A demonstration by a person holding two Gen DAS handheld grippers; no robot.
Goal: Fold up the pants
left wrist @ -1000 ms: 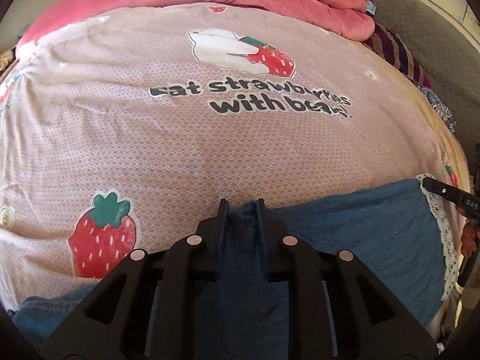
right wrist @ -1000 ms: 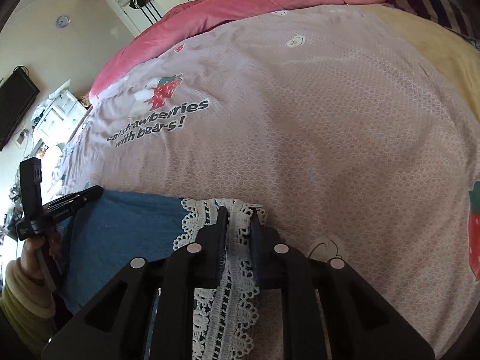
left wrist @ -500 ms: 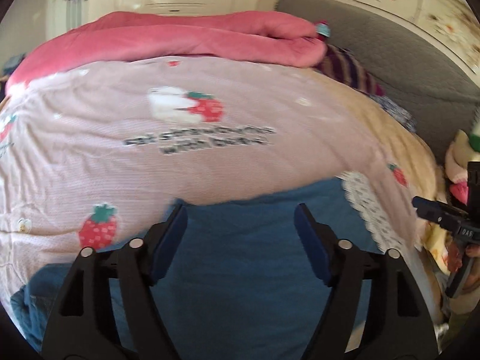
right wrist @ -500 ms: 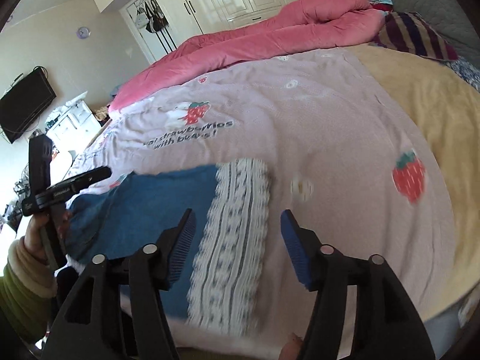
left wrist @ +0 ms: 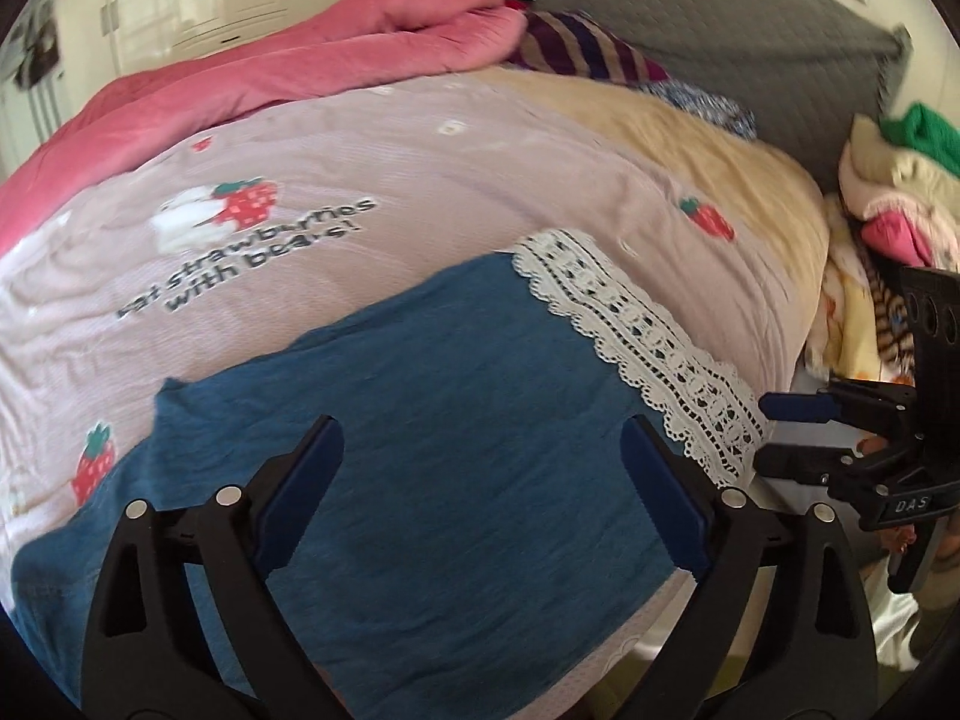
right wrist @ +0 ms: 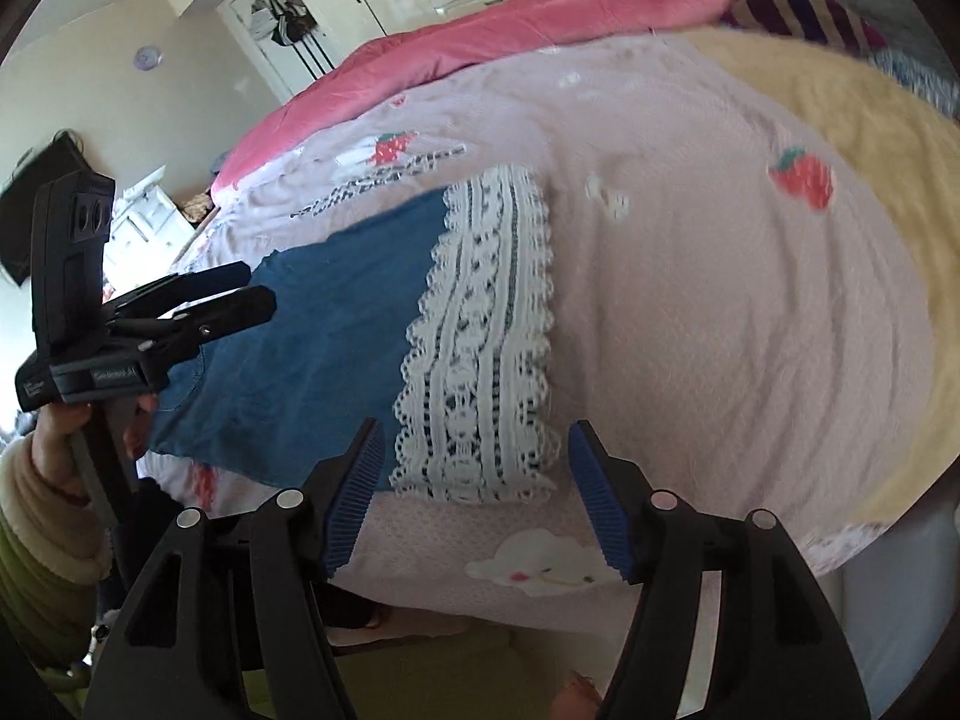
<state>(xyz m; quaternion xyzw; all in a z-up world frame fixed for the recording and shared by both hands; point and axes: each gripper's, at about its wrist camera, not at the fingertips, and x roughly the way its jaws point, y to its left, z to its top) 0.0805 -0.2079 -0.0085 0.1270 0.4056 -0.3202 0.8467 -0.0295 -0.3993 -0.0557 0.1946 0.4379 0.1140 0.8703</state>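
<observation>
Blue pants (left wrist: pixel 456 420) with a white lace hem (right wrist: pixel 480 348), lying flat near the front edge of a pink strawberry-print bedspread (left wrist: pixel 420 180). Left gripper (left wrist: pixel 480 462) and right gripper (right wrist: pixel 471 462): fingers apart, holding nothing.

Bed (left wrist: pixel 690 138): covered by a pale pink sheet (left wrist: pixel 420 180) printed with strawberries, a bear and dark lettering; a tan cover (right wrist: pixel 870 120) is laid toward the head end.
Pants (left wrist: pixel 450 450): blue, spread flat along the near edge of the bed, lying directly on the sheet.
Lace hem (right wrist: pixel 486 330): white, at the pants' end nearer the head end, flat on the sheet.
Pink quilt (left wrist: pixel 270 60): bunched along the far edge.
Striped cloth (left wrist: pixel 582 51): seen at the far corner by the headboard, touching the quilt.
Patterned blue fabric (left wrist: pixel 702 105): at the head end, beside the tan cover.
</observation>
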